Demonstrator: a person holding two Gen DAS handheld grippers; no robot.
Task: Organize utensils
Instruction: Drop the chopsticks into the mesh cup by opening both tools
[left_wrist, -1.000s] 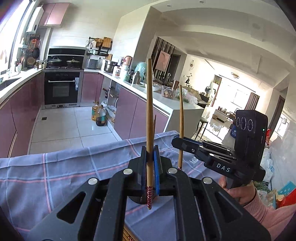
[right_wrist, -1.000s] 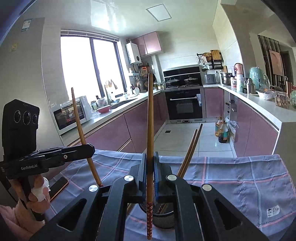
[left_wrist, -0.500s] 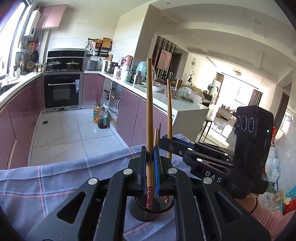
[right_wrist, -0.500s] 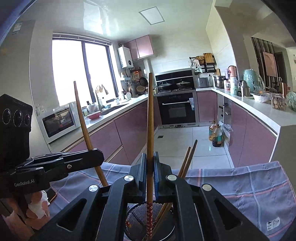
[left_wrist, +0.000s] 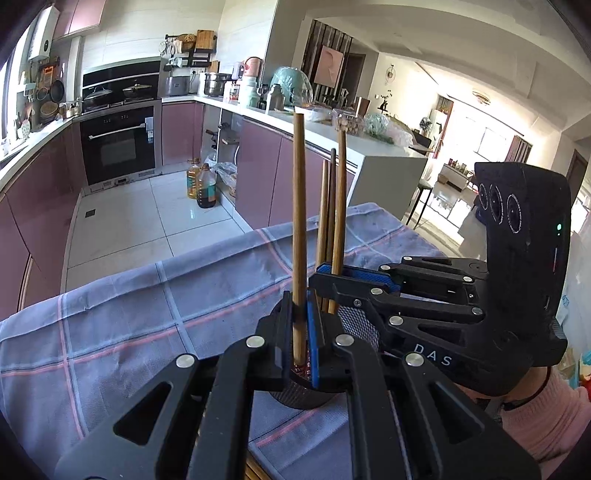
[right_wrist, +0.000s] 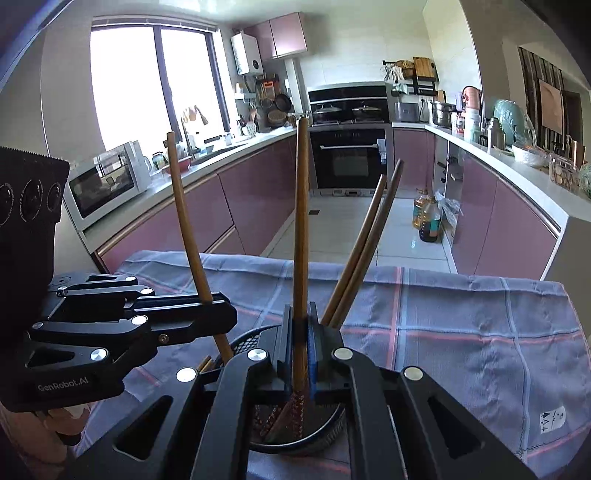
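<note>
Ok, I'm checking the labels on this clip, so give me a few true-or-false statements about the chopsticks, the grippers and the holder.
1. Each gripper is shut on one chopstick. True: the left gripper holds a chopstick, the right gripper holds another chopstick.
2. The mesh holder is empty. False: two loose chopsticks already lean in it.
3. The held chopsticks lie flat on the cloth. False: both stand roughly upright, lower ends down in the holder.
4. The holder stands on a checked cloth. True.
5. The holder is white ceramic. False: it is black mesh.
</note>
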